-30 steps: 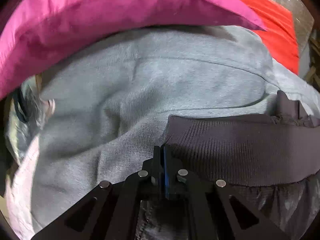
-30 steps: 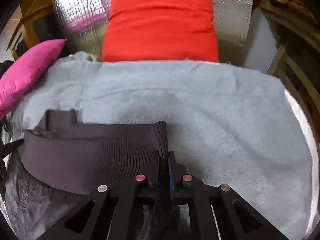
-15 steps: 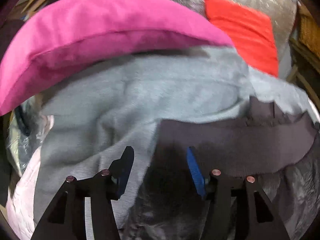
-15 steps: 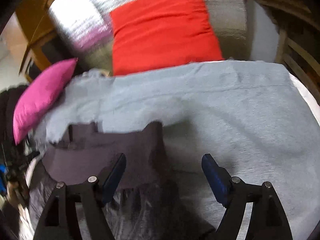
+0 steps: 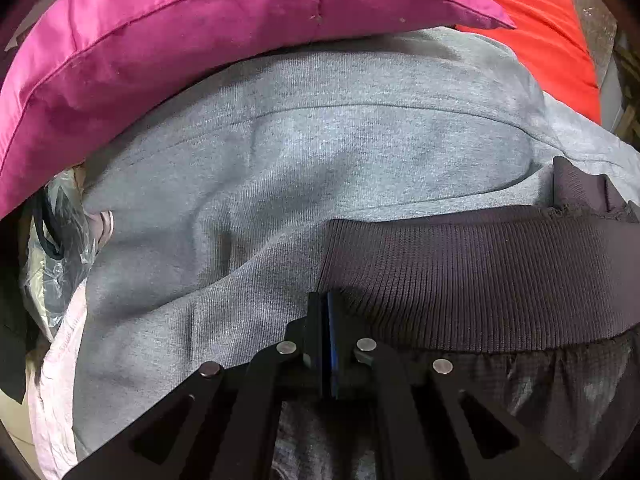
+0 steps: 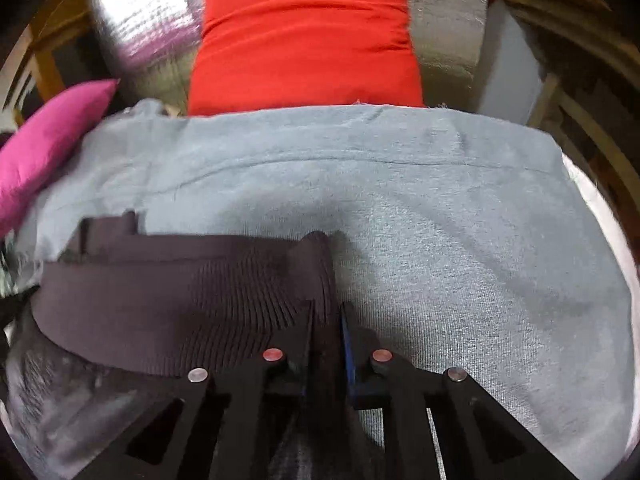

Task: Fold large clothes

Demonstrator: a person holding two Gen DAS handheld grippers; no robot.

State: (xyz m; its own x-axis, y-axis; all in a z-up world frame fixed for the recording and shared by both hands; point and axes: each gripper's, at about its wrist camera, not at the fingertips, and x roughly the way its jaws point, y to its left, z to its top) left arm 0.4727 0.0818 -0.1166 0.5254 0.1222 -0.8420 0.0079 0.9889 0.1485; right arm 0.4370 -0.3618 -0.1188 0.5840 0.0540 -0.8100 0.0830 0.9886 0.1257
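A dark garment with a wide ribbed hem band point(image 5: 472, 276) lies on a grey sweatshirt point(image 5: 320, 152). My left gripper point(image 5: 326, 304) is shut on the left end of the ribbed band. In the right wrist view the same band point(image 6: 180, 292) stretches left, and my right gripper point(image 6: 328, 312) is shut on its right end, which bunches between the fingers. The grey sweatshirt point(image 6: 440, 220) spreads wide under and beyond it.
A magenta pillow point(image 5: 180, 40) lies along the far left, also visible in the right wrist view point(image 6: 44, 148). A red cushion point(image 6: 308, 36) leans on a silver quilted backrest point(image 6: 140, 24). Wooden frame rails point(image 6: 580, 128) stand at the right. Clear plastic and pink cloth point(image 5: 60, 320) lie at left.
Half a second ago both grippers were open and pulled back from the band. Now both have moved in and closed on its two ends, as one second ago.
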